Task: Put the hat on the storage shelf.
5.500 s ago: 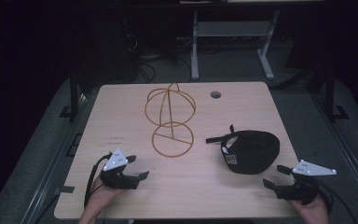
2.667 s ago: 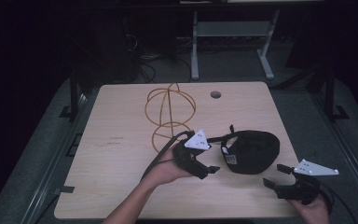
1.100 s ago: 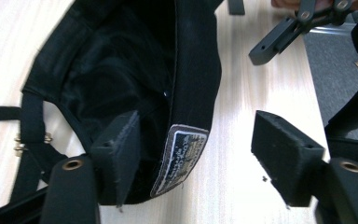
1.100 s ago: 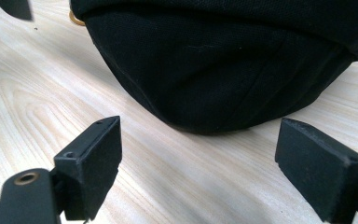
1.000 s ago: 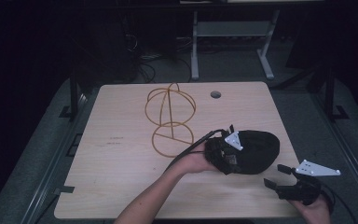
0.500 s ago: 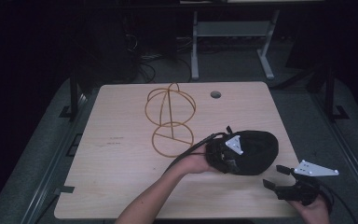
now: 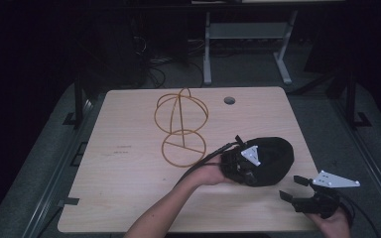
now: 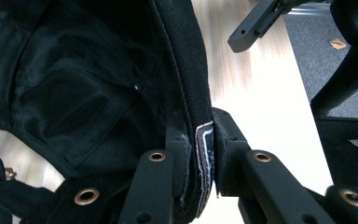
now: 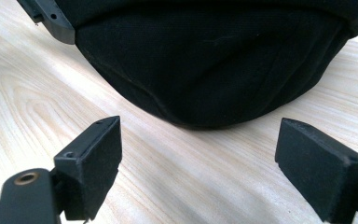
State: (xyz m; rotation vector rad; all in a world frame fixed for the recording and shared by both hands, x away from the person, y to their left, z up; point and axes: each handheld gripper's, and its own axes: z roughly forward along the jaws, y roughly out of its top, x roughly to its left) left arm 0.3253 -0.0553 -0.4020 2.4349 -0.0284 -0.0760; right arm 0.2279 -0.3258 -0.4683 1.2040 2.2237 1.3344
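A: The cap [image 7: 273, 158] is seen on the near right part of the table [image 7: 129, 168], and its rim is being pinched by the left gripper [image 7: 240, 166]. The jaws have just been closing, with the fabric edge caught between them.

B: Confirmed from the left gripper view: the rim of the cap [image 8: 186, 93], with a white-edged tab, is clamped tight between the two pads.

A: And the right gripper [image 7: 297, 191]?

B: It is held low at the near right corner, just near of the cap. Its jaws are spread wide, and nothing is held between them. In the right gripper view the cap's [image 9: 214, 60] dark crown is seen just beyond the pads, not touched.

A: The wire frame [image 7: 181, 126] is left standing at the table's middle, apart from the cap.
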